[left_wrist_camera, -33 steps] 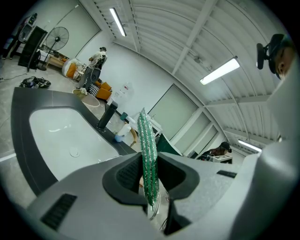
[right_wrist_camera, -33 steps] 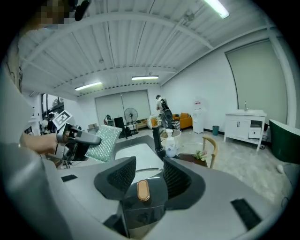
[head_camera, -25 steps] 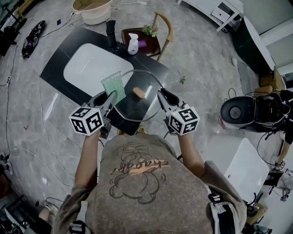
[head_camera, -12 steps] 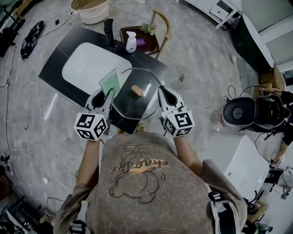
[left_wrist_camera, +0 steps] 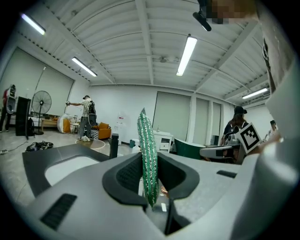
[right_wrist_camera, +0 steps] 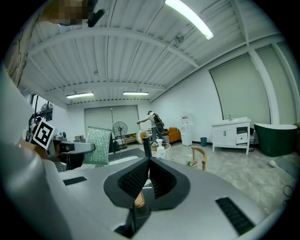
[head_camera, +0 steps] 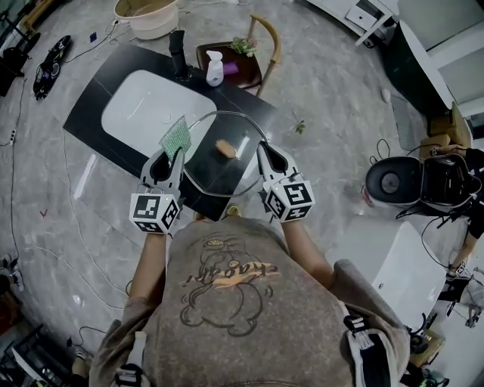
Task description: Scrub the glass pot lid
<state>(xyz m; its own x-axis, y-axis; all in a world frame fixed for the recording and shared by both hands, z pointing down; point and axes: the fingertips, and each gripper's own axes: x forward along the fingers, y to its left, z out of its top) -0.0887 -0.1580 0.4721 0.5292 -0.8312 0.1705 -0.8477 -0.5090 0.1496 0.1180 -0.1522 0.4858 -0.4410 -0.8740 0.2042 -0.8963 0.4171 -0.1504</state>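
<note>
The round glass pot lid [head_camera: 240,170], with a brown knob [head_camera: 225,148] at its middle, hangs tilted over the front corner of the black counter. My right gripper [head_camera: 264,153] is shut on the lid's right rim. In the right gripper view those jaws [right_wrist_camera: 148,176] are pressed together, and the knob [right_wrist_camera: 139,200] shows just below them. My left gripper [head_camera: 173,156] is shut on a green scrub cloth [head_camera: 175,137] at the lid's left edge. In the left gripper view the cloth [left_wrist_camera: 147,157] stands upright and edge-on between the jaws [left_wrist_camera: 149,176].
The black counter [head_camera: 94,94] holds a white sink [head_camera: 151,109] and a black faucet [head_camera: 178,57]. Behind it stands a wooden chair [head_camera: 270,44] with a white spray bottle [head_camera: 215,72] on it. A beige basin [head_camera: 148,15] sits farther back. A round appliance [head_camera: 389,182] and cables lie on the floor at right.
My left gripper has rolled, which turned the green cloth from flat-on to nearly edge-on and lifted it along the lid's left rim. Lid and right gripper shifted slightly away from the person.
</note>
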